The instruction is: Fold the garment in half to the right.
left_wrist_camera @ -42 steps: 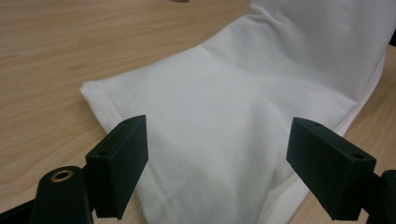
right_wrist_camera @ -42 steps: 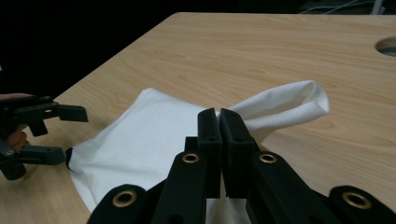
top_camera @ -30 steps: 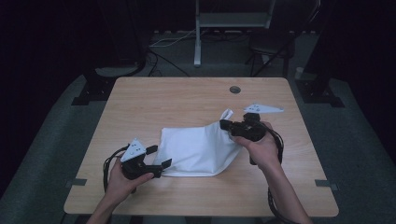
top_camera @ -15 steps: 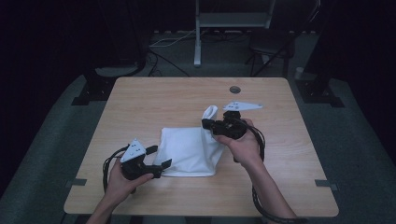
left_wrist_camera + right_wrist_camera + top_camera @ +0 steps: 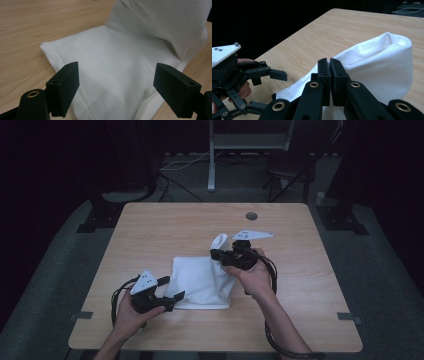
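A white cloth (image 5: 200,282) lies on the wooden table (image 5: 165,230), its right part lifted into a standing fold. My right gripper (image 5: 216,254) is shut on the cloth's raised edge (image 5: 382,62), its jaws (image 5: 329,65) pressed together above the middle of the cloth. My left gripper (image 5: 172,289) rests at the cloth's near left corner, jaws wide open. In the left gripper view the flat cloth (image 5: 117,57) lies between and beyond the open jaws, untouched by the pads. The right gripper view shows the left gripper (image 5: 272,90) open beside the cloth.
A round cable hole (image 5: 251,215) sits near the table's far edge. Bare wood surrounds the cloth on all sides. Beyond the table stand a metal stand (image 5: 212,155) and dark frames on the floor.
The right gripper has moved left over the table, carrying the cloth's right edge up and over the rest of the cloth. The left gripper has stayed put.
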